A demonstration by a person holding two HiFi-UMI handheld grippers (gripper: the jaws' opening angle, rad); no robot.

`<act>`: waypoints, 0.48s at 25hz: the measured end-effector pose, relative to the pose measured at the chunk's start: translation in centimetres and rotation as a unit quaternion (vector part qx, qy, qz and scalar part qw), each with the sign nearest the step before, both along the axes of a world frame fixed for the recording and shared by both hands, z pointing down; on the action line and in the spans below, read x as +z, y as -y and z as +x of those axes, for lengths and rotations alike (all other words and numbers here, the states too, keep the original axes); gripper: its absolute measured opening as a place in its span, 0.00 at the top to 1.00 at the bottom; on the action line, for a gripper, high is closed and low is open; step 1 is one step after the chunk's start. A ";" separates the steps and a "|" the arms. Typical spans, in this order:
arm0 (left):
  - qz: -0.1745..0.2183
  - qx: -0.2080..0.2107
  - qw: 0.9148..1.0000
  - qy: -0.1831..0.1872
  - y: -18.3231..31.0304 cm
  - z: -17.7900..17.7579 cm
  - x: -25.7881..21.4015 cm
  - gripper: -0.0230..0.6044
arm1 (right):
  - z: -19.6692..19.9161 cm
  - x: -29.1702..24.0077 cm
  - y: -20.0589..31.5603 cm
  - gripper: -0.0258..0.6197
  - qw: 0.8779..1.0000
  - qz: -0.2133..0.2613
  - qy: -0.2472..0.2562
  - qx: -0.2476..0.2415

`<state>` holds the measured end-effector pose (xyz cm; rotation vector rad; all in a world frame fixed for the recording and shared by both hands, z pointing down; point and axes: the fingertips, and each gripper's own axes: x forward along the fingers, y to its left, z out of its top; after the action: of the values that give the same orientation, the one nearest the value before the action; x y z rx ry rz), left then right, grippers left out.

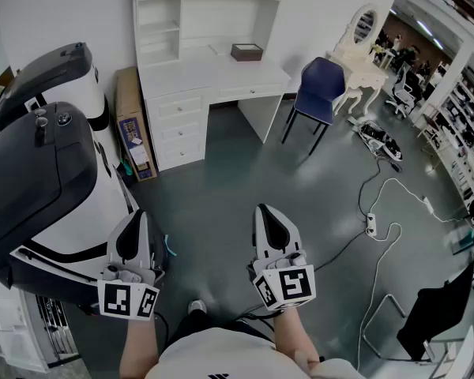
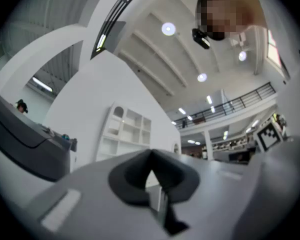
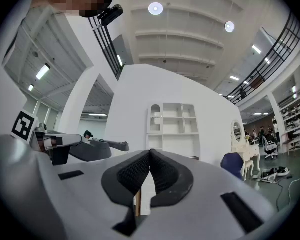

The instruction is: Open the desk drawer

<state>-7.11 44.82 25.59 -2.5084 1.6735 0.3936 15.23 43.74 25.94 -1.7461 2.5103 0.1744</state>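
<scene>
At bottom centre, the grey hand-held left gripper (image 1: 139,215) and right gripper (image 1: 263,209) each have their jaws pressed together on nothing. The white wooden desk (image 1: 213,76), its drawers (image 1: 178,125) closed, stands well apart at top centre.

I face a white wall (image 1: 63,6) across a grey floor (image 1: 245,172); a blue chair (image 1: 320,85) stands beside a cream vanity (image 1: 362,58), round lights (image 3: 155,8) overhead.

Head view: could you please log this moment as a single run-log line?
stage: desk not yet reached | white desk: far ahead, drawers shut | left gripper: shut, empty | right gripper: shut, empty
</scene>
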 end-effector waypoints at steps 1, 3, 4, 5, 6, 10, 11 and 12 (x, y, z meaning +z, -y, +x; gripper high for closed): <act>-0.001 0.001 1.000 -0.001 0.0 -0.2 0.0 0.96 | -0.1 0.0 0.0 0.96 1.000 -0.001 -0.001 0.000; -0.003 0.002 1.000 -0.003 0.1 -0.5 0.0 0.96 | -0.5 0.0 0.0 0.96 1.000 -0.002 -0.002 0.000; -0.004 0.002 1.000 -0.004 0.2 -0.7 0.0 0.96 | -0.7 0.0 0.1 0.96 1.000 -0.001 -0.003 -0.001; -0.003 0.001 1.000 -0.004 0.3 -1.0 0.0 0.96 | -0.9 -0.1 0.3 0.96 1.000 -0.001 -0.003 -0.001; -0.003 0.002 1.000 -0.005 0.5 -1.2 0.0 0.96 | -1.2 -0.1 0.5 0.96 1.000 0.000 -0.003 -0.001; -0.003 0.006 1.000 -0.004 1.4 -2.1 0.0 0.96 | -2.1 -0.2 1.4 0.96 1.000 0.001 -0.001 0.001; -0.003 0.007 1.000 -0.004 1.6 -2.3 0.0 0.96 | -2.3 -0.2 1.6 0.96 1.000 0.002 0.000 0.002; -0.001 0.009 1.000 -0.004 1.9 -2.5 0.0 0.96 | -2.6 -0.2 1.8 0.96 1.000 0.004 0.003 0.002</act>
<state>-9.66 42.95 25.58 -2.5294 1.6562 0.4046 12.67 41.89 25.72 -1.7475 2.4985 0.1793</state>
